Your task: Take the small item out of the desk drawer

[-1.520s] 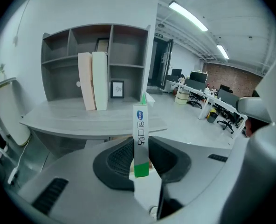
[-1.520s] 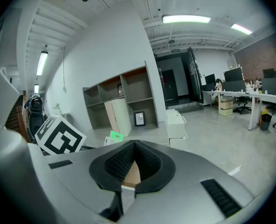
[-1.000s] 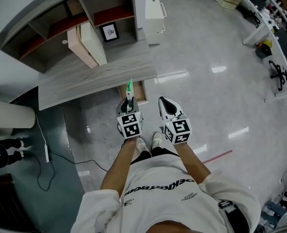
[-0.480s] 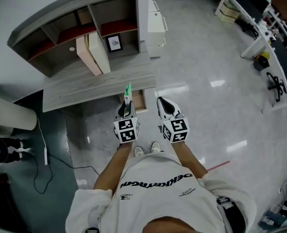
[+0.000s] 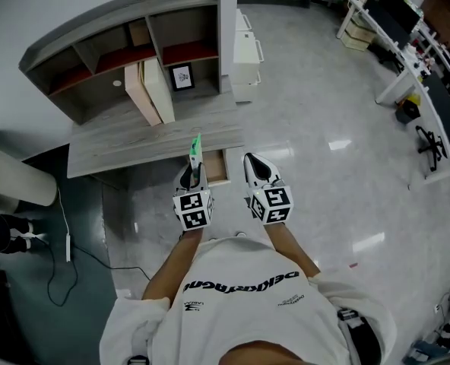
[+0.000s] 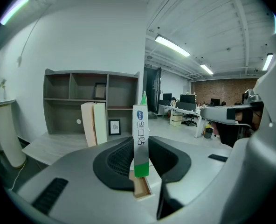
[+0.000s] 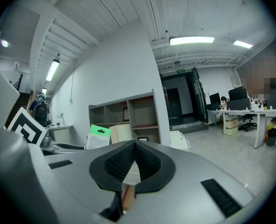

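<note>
A slim white and silver packet with green ends [image 5: 196, 147] stands upright in my left gripper [image 5: 194, 175], whose jaws are shut on its lower part. In the left gripper view the packet [image 6: 140, 133] rises from between the dark pads [image 6: 118, 158]. Below and just beyond it the small wooden drawer [image 5: 217, 166] stands pulled out from under the grey desk [image 5: 126, 144]. My right gripper [image 5: 254, 166] hovers beside the left one, right of the drawer, with its pads [image 7: 149, 164] meeting at the tips and nothing between them. The right gripper view shows the packet [image 7: 99, 135] to its left.
A grey shelf unit [image 5: 96, 55] stands on the desk with upright cream binders [image 5: 152, 91] and a small framed picture [image 5: 182, 76]. A white drawer cabinet [image 5: 246, 48] is behind the desk's right end. A cable [image 5: 65, 243] trails on the floor at left. Office desks [image 5: 407, 74] line the far right.
The left gripper keeps its hold on the packet. The head view has shifted: the desk and drawer sit lower in frame, closer to the grippers, and the person's feet have gone out of sight.
</note>
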